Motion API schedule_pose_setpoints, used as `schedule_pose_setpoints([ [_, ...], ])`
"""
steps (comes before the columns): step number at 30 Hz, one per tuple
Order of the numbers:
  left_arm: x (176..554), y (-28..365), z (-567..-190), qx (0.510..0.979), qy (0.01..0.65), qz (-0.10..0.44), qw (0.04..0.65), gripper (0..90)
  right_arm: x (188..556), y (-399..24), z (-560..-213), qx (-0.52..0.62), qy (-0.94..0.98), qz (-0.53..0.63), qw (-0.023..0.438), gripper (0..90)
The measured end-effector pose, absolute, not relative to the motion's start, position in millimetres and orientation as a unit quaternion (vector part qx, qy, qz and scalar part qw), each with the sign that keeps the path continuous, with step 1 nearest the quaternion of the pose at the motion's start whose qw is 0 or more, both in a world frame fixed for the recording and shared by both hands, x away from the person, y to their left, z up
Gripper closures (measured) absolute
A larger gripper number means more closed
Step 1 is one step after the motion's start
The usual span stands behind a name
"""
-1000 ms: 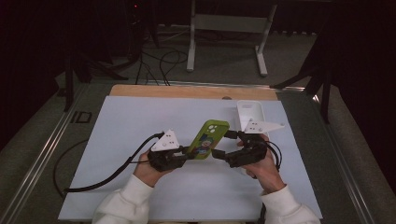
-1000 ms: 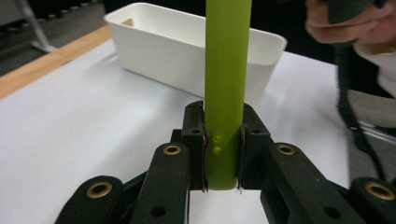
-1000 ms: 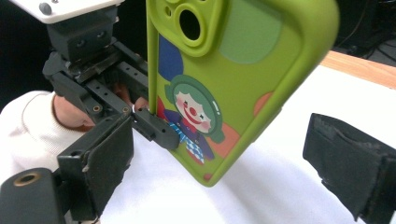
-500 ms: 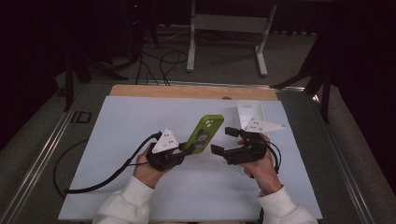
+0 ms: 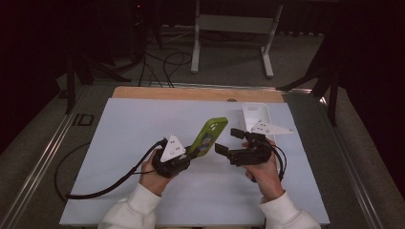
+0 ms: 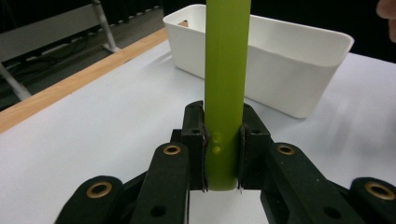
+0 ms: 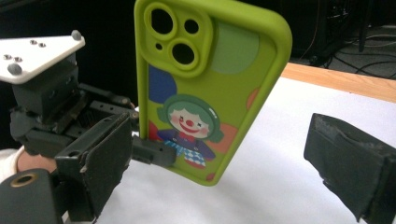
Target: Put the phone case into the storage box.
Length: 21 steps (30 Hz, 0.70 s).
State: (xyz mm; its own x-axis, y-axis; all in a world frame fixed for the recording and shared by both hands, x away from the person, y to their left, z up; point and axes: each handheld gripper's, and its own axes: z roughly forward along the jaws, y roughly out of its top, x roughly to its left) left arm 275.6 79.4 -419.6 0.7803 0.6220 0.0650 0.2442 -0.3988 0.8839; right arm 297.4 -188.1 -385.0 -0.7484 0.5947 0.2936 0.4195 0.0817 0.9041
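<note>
A lime-green phone case (image 5: 206,137) with a clown picture and camera cutouts (image 7: 210,93) stands tilted up above the white mat. My left gripper (image 5: 191,155) is shut on its lower end; in the left gripper view both pads press the case's edge (image 6: 224,70) at the jaw tips (image 6: 223,140). My right gripper (image 5: 229,140) hovers just right of the case, open, and touches nothing. In the right gripper view its two padded jaws (image 7: 224,163) stand wide apart, with the case's back facing them. The left gripper's body (image 7: 46,107) shows behind the case.
A white rectangular bin (image 5: 255,114) sits at the mat's back right, just beyond the right hand; it also shows behind the case (image 6: 280,70). The white mat (image 5: 119,143) covers the table, with a wooden strip (image 5: 191,93) along its far edge. A black cable (image 5: 110,183) trails left.
The case has tipped up and swung slightly left, away from the right gripper's jaws, still held by the left gripper. The right hand has kept still.
</note>
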Motion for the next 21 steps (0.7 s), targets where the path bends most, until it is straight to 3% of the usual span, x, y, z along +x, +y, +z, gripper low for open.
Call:
schedule_pose_setpoints([
  [21, 269.5, 74.1, -427.5, 0.799, 0.294, 0.240, 0.467, 77.2, 296.8, -179.9, -381.0, 0.356, 0.718, 0.591, 0.089, 8.0],
])
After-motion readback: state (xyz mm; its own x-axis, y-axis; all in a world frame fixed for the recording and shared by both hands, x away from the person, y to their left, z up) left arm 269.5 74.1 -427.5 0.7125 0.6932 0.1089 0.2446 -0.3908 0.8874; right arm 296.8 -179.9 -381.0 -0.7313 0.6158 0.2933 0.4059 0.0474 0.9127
